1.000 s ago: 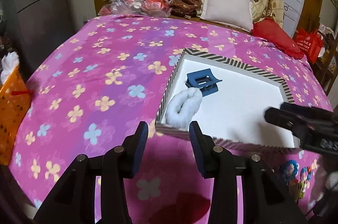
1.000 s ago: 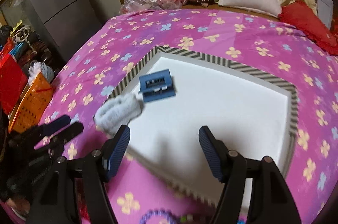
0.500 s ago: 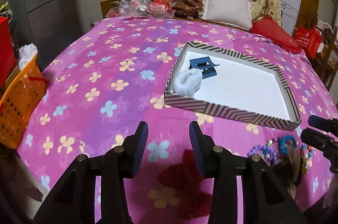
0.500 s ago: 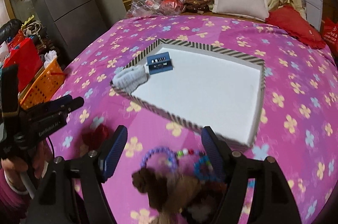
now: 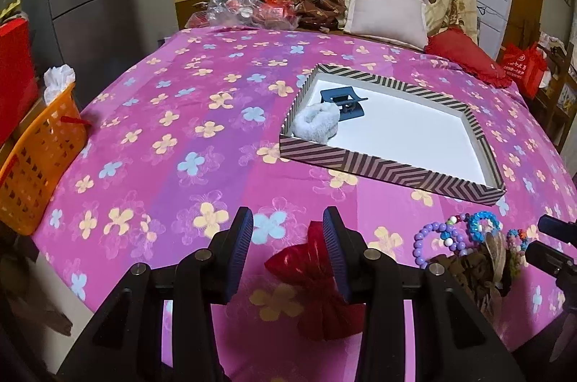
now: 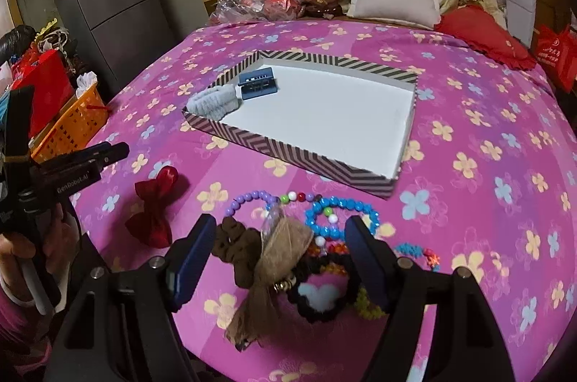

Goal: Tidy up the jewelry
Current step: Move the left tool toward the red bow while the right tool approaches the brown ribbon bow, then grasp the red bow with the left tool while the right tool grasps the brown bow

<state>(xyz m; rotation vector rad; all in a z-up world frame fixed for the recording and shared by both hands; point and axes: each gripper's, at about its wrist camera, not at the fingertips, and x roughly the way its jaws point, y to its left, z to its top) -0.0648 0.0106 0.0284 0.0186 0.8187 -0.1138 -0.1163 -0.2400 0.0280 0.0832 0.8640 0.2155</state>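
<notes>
A striped tray (image 5: 378,165) (image 6: 288,151) with a white floor lies on the pink flowered bedspread. In its far left corner are a blue claw clip (image 5: 342,101) (image 6: 258,83) and a white fluffy scrunchie (image 5: 317,124) (image 6: 212,102). My left gripper (image 5: 286,230) is open and holds nothing; a red bow (image 5: 317,292) (image 6: 155,205) lies just by its right finger. My right gripper (image 6: 280,238) is open over a pile: brown scrunchie (image 6: 234,248), tan bow (image 6: 277,256), purple beads (image 6: 249,198), blue beads (image 6: 342,209), black scrunchie (image 6: 324,295). Its pads touch none of them.
An orange basket (image 5: 36,162) (image 6: 72,126) stands off the bed's left side, near a grey fridge (image 6: 108,3). Pillows (image 5: 386,14) and plastic-wrapped clutter (image 5: 249,10) crowd the far end. A red bag (image 5: 523,68) hangs at the right. The bed's near edge is just below both grippers.
Both grippers have drawn back from the tray toward the bed's near edge. The red bow and the pile of beads and scrunchies have come into view beneath them.
</notes>
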